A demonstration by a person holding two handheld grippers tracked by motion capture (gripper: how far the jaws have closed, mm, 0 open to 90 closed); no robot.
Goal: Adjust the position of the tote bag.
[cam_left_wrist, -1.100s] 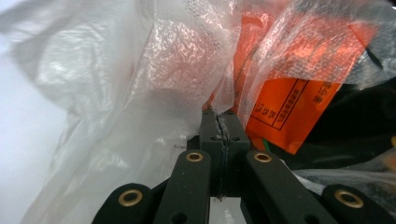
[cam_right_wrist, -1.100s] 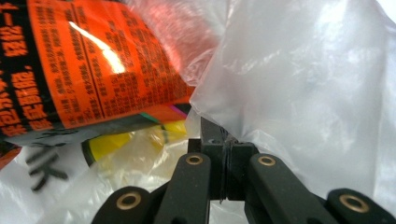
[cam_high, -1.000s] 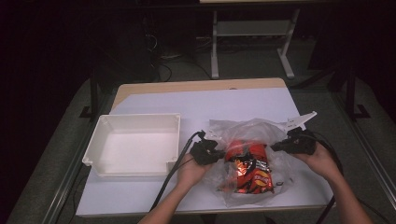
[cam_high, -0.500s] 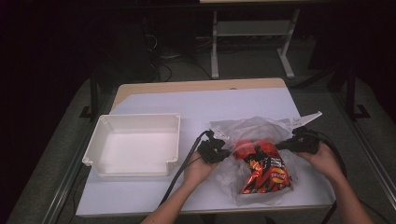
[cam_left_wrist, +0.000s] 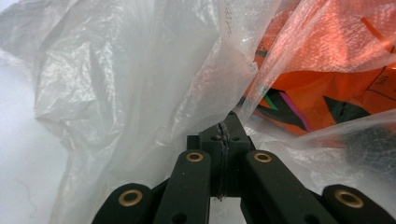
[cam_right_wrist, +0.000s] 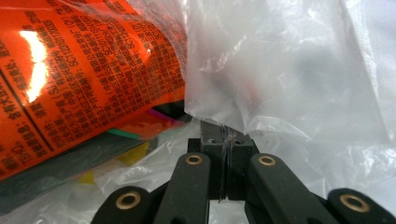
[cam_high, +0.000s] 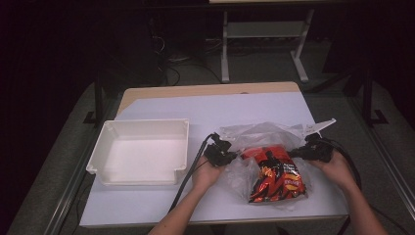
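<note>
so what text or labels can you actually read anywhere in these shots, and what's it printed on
Orange snack packet, back side, right gripper view: columns of small print run across it, but they are too small and tilted to quote.
Same packet, high view: a white logo patch on its front, too blurred to read.
Same packet, left gripper view: colour shapes, no legible words.
Clear plastic bag, white tray, both grippers: no text.

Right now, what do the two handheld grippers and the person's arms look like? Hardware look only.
Both the left gripper and the right gripper are matte black, each with two flat linkage arms pinned by brass-coloured rivets and small square black pads. A black cable trails from each back along the forearm. The right one carries a pale grey pointed plate on top. Forearms are bare, no sleeves visible.
</note>
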